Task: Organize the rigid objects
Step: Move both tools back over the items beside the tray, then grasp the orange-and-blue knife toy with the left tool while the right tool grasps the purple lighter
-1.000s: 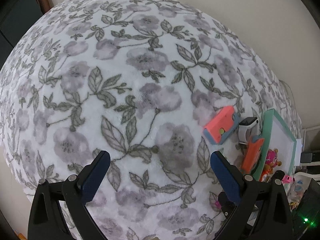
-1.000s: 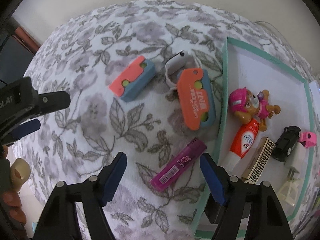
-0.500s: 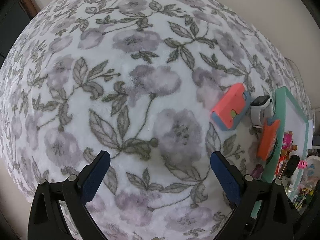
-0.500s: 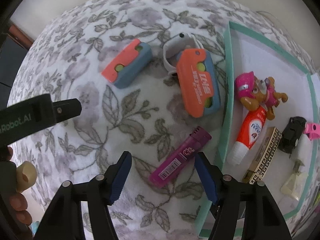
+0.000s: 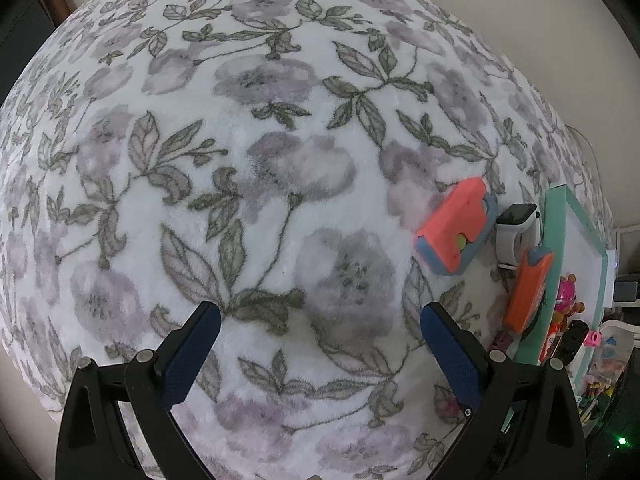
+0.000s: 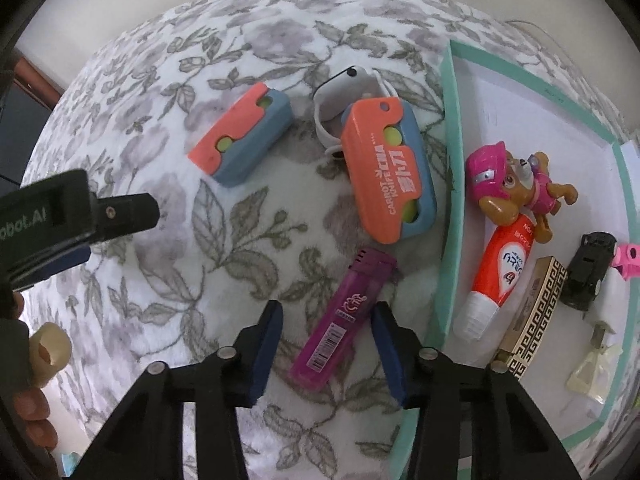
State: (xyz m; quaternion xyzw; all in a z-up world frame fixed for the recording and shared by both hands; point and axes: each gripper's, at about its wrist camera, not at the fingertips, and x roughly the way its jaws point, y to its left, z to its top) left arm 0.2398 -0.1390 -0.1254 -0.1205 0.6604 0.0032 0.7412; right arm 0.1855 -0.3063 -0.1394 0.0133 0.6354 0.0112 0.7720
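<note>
A purple lighter [image 6: 345,313] lies on the floral blanket, between the open fingers of my right gripper [image 6: 328,312], which straddle it without touching. A large orange-and-blue toy knife [image 6: 389,168], a white smartwatch [image 6: 345,87] and a smaller pink-and-blue toy knife [image 6: 241,132] lie beyond. My left gripper [image 5: 320,318] is open and empty over bare blanket; the pink toy knife [image 5: 456,226] lies to its right.
A teal-rimmed white tray [image 6: 449,200] at the right holds a pink puppy figure [image 6: 516,190], an orange glue stick [image 6: 496,276], a patterned box [image 6: 532,312] and a black toy car [image 6: 588,268]. The left gripper's body [image 6: 76,216] shows at the left.
My right gripper has moved forward and down over the purple lighter and its fingers have narrowed around it. My left gripper has shifted slightly over the blanket.
</note>
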